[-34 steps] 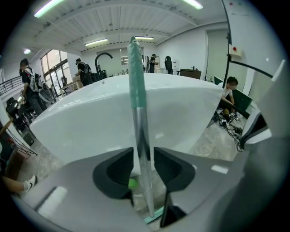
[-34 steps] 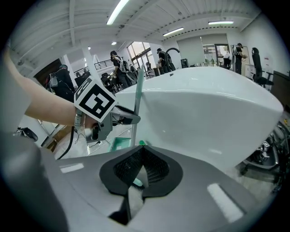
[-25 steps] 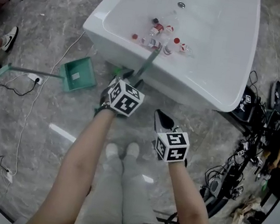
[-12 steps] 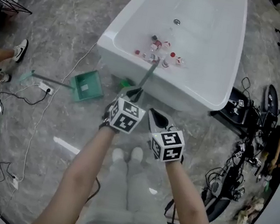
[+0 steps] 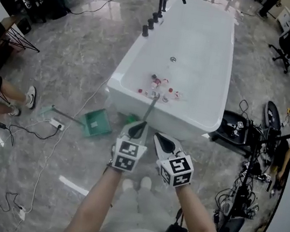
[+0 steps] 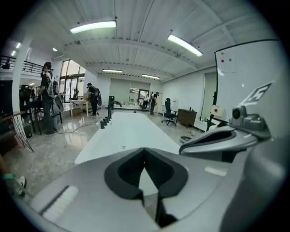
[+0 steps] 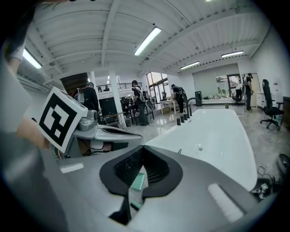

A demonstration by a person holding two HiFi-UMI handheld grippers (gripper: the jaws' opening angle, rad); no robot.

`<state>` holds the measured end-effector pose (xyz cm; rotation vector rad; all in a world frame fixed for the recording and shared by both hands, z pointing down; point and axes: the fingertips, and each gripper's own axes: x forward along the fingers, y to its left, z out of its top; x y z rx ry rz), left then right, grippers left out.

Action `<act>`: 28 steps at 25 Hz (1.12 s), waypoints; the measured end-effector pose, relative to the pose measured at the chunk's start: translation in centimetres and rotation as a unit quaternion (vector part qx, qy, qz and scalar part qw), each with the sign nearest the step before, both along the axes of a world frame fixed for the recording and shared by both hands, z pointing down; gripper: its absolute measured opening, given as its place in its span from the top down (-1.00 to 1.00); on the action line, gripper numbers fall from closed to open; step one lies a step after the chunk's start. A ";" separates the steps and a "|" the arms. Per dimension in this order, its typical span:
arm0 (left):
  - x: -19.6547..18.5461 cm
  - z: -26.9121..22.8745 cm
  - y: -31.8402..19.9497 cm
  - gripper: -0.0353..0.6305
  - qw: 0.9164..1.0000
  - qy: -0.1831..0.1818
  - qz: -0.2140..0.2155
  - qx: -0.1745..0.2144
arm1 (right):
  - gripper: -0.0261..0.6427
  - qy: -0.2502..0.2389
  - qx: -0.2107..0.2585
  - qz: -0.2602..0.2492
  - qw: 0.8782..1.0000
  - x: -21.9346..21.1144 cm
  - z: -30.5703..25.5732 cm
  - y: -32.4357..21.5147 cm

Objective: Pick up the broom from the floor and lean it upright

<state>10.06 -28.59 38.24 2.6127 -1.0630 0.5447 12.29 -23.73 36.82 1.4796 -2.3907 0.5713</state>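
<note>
The broom leans on the near wall of the white bathtub (image 5: pixel 198 55). Its grey-green handle (image 5: pixel 152 106) rests over the rim and its green head (image 5: pixel 129 118) sits on the floor. My left gripper (image 5: pixel 136 129) hovers just in front of the broom's lower part, shut and empty. Through the left gripper view its jaws (image 6: pixel 144 149) meet at the tips, aimed along the tub (image 6: pixel 127 131). My right gripper (image 5: pixel 162 139) is beside it to the right, apart from the broom. Its jaws (image 7: pixel 142 147) are also closed on nothing, and the tub (image 7: pixel 213 131) lies beyond them.
A green dustpan (image 5: pixel 97 122) with a long handle lies on the marble floor left of the broom. Small bottles (image 5: pixel 157 87) sit inside the tub. Cables and a power strip (image 5: pixel 56 124) run at left, near a person's legs (image 5: pixel 11 100). Equipment and cables (image 5: pixel 245 172) crowd the right.
Both grippers have risen away from the floor and now sit side by side. The left jaws have shut, empty. The broom stays leaning on the tub.
</note>
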 end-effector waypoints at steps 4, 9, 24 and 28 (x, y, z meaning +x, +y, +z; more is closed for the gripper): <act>0.4 -3.9 2.1 0.89 0.999 0.019 0.022 0.027 | 0.92 -0.009 0.022 -0.001 1.000 0.0 -3.5 1.2; 0.1 -8.4 4.1 0.89 0.996 0.043 0.048 0.057 | 0.92 -0.013 0.046 -0.016 0.999 -0.5 -7.2 2.6; -0.6 -20.8 3.8 0.89 0.976 0.104 0.077 0.177 | 0.92 0.037 0.198 -0.030 0.979 -0.5 -19.5 1.0; -0.6 -22.6 3.9 0.89 0.971 0.107 0.086 0.195 | 0.92 0.056 0.212 -0.012 0.976 -0.5 -20.8 1.2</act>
